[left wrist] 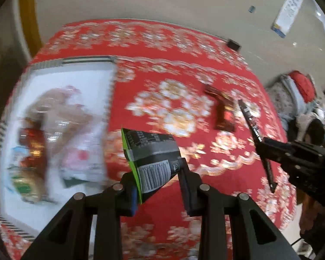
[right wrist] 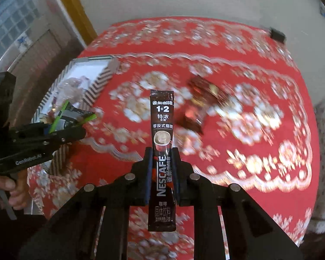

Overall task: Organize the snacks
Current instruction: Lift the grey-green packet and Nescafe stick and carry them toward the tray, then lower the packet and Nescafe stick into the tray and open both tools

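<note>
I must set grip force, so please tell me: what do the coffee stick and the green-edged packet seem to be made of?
Coffee stick: glossy printed plastic or foil film, judging by its sheen and crimped ends. Green-edged packet: thin printed film, probably plastic; it creases in the left gripper. Both look light and flexible.

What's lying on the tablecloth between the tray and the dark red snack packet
Nothing: in both wrist views only bare red tablecloth separates the tray from the dark red snack packet.
</note>
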`<state>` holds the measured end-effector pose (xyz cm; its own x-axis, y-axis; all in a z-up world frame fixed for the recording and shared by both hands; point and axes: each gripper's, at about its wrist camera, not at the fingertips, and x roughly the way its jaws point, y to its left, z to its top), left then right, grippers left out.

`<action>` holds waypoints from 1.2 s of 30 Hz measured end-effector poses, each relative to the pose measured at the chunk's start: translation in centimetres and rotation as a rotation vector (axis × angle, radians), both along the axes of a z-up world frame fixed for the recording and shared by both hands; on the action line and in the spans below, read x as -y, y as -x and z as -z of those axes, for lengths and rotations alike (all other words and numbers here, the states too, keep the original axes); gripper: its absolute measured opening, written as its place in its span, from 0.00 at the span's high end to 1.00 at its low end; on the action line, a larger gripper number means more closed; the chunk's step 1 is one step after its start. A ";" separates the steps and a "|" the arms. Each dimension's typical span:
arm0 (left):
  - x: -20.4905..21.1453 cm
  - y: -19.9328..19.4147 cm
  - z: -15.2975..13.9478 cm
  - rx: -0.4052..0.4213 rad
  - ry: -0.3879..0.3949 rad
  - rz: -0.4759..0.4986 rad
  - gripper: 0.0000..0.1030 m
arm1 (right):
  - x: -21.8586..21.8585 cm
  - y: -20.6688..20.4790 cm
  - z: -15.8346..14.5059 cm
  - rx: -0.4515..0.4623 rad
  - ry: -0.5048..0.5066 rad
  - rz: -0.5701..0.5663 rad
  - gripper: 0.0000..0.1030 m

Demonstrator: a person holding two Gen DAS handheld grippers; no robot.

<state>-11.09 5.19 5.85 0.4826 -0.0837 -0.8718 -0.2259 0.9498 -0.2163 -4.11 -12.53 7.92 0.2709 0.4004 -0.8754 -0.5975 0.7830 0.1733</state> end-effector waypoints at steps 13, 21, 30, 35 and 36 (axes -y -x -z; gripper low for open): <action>-8.2 3.2 -0.3 -0.020 -0.093 -0.161 0.68 | -11.9 0.1 -1.2 0.045 0.012 -0.173 0.85; -11.6 4.1 0.6 -0.036 -0.107 -0.189 0.68 | -17.7 0.7 -0.9 0.041 0.020 -0.227 0.85; -14.7 4.7 1.0 -0.033 -0.129 -0.201 0.68 | -22.7 0.4 0.7 -0.021 0.037 -0.235 0.85; -15.2 4.0 1.5 -0.042 -0.142 -0.187 0.68 | -25.4 -0.2 1.4 -0.049 0.052 -0.249 0.85; -15.1 4.0 1.5 -0.041 -0.146 -0.181 0.68 | -25.9 -0.4 1.7 -0.055 0.062 -0.250 0.85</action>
